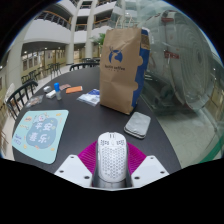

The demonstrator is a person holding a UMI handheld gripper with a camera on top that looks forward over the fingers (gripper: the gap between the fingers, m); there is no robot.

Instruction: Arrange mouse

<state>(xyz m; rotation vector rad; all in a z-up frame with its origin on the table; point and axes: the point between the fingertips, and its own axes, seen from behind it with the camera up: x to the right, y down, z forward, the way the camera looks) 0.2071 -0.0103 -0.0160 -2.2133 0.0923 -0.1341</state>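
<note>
A white mouse (111, 155) with a honeycomb-holed shell sits between my two fingers, its nose pointing away from me. The magenta pads (87, 154) press against both of its sides, so my gripper (111, 162) is shut on the mouse. It is held over the near edge of a dark round table (85, 112). A teal mouse mat (40, 133) with white lettering lies on the table to the left of my fingers.
A brown paper bag (121, 68) stands upright beyond the fingers, mid-table. A small grey device (137, 124) lies just ahead to the right. A blue-white packet (89, 97) and small items (54, 91) lie far left. Black chairs (19, 98) surround the table.
</note>
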